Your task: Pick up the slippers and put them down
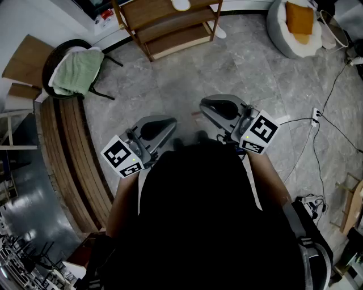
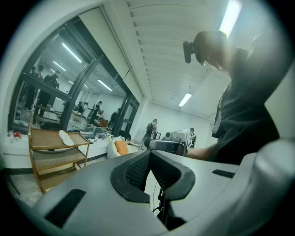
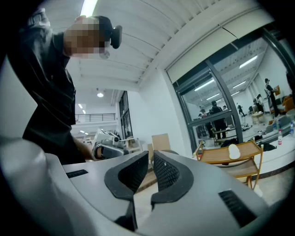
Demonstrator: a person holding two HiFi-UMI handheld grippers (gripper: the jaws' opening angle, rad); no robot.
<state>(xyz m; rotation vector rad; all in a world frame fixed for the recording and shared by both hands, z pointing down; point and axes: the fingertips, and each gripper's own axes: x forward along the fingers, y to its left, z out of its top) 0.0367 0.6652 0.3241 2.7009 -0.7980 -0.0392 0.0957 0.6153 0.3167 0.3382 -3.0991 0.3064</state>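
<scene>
A white slipper [image 1: 180, 4] lies on the top board of a wooden shelf [image 1: 170, 25] at the far side of the room. A second white slipper [image 1: 220, 33] sits by the shelf's right leg. The left gripper view shows one slipper [image 2: 66, 137] on the shelf, and so does the right gripper view [image 3: 234, 150]. I hold both grippers level, close in front of my body and far from the shelf. My left gripper [image 1: 169, 121] [image 2: 150, 154] is shut with nothing in it. My right gripper [image 1: 203, 104] [image 3: 150, 154] is also shut and empty.
A round chair with a green towel [image 1: 76, 71] stands at the left, above a curved wooden bench [image 1: 62, 147]. A white cushion seat with an orange pillow [image 1: 298, 22] is at the back right. A power strip and cables [image 1: 315, 113] trail over the grey stone floor at the right.
</scene>
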